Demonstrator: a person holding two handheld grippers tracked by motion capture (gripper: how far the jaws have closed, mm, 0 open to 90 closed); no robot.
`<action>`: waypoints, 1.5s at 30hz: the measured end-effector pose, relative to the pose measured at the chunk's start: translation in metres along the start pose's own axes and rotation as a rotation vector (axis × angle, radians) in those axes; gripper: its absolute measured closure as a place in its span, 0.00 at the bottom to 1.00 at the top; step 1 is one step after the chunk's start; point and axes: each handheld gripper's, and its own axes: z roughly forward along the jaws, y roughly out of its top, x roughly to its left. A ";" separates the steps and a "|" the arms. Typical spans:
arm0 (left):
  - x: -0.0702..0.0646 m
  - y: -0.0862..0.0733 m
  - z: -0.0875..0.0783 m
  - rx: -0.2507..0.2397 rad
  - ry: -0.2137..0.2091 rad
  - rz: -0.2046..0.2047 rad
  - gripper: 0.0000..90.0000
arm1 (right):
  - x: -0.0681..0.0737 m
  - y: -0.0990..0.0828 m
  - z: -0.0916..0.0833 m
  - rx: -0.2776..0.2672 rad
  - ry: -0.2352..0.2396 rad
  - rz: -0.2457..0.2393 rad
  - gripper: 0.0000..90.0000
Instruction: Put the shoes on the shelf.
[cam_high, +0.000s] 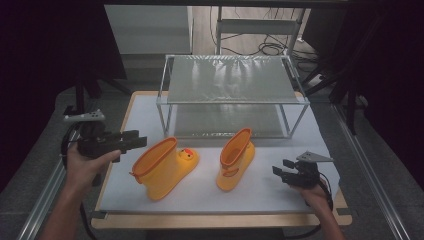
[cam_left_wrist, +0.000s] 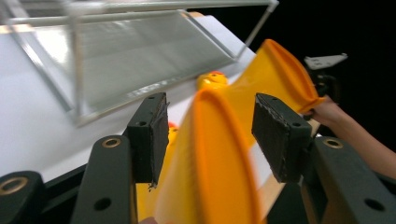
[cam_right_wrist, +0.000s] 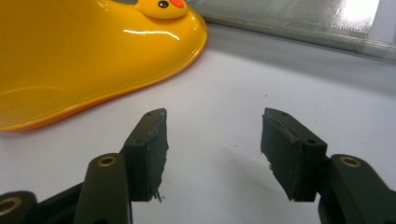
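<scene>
Left gripper (cam_high: 131, 141): jaws apart, astride the left boot's (cam_high: 162, 167) cuff rim, not yet closed.
Right gripper (cam_high: 281, 170): jaws apart, empty, low over the table (cam_high: 150, 115).
Right boot (cam_high: 235, 159): table centre, at the right gripper's 10 o'clock.
Handling: likely light, flexible, glossy rubber; pinch the cuff wall firmly.

A lab-like recording rig: dark surround, aluminium frame rails (cam_high: 47, 192), loose floor cables (cam_high: 270, 48).
</scene>
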 end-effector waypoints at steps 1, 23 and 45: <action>-0.008 0.010 0.006 0.007 -0.002 0.007 0.52 | 0.000 0.000 0.000 0.001 -0.004 0.003 0.46; -0.071 0.085 0.074 0.207 -0.058 0.109 0.54 | 0.000 0.000 0.002 0.014 -0.012 0.011 0.46; -0.094 0.096 0.134 0.360 -0.081 0.103 0.55 | -0.001 0.001 0.004 0.023 -0.023 0.026 0.46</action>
